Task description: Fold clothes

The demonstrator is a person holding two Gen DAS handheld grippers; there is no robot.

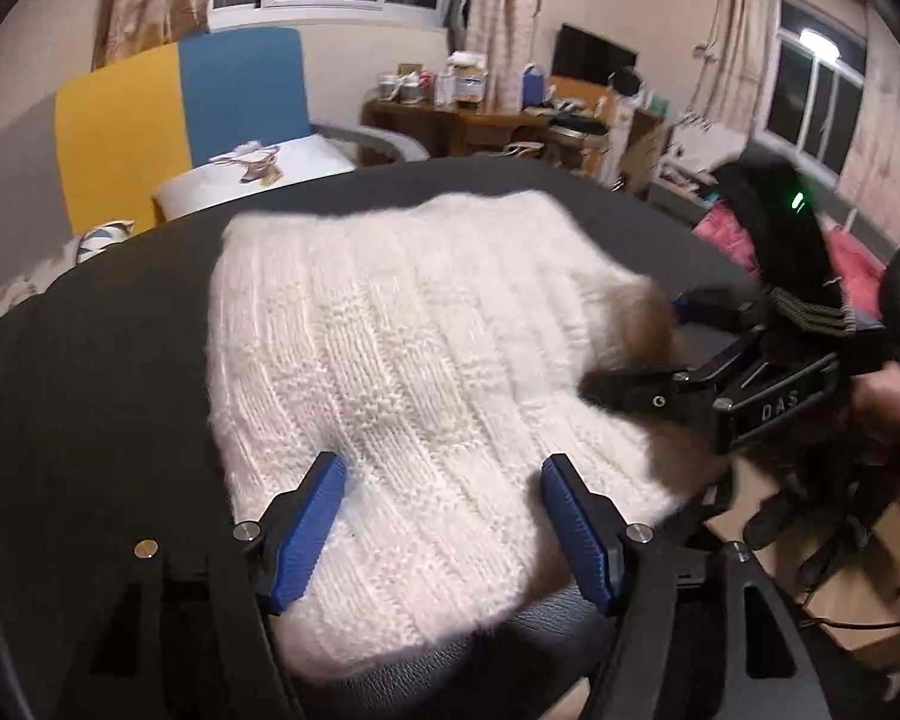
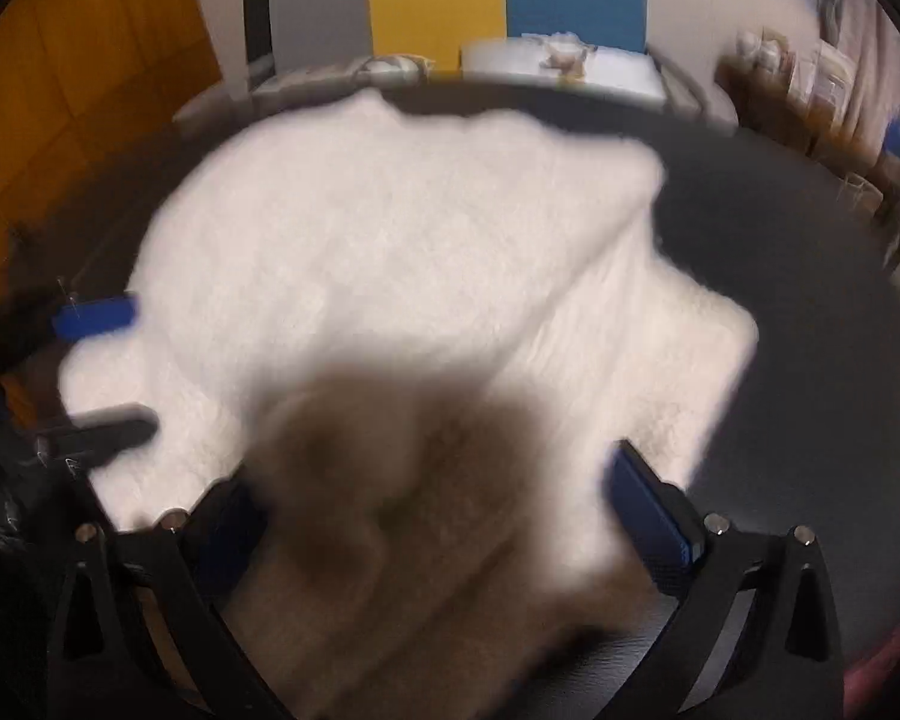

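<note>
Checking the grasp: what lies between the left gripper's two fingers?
Only the white knit sweater spans the open left gripper, seen in the left wrist view.

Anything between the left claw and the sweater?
Nothing visible. The left claw hangs open directly over the white knit sweater, near its front edge. The right claw is off to the right side, not in the path.

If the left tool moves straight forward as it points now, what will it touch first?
Most likely the white knitted sweater on the dark table: the open left tool already straddles its near edge, though height is unclear.
</note>
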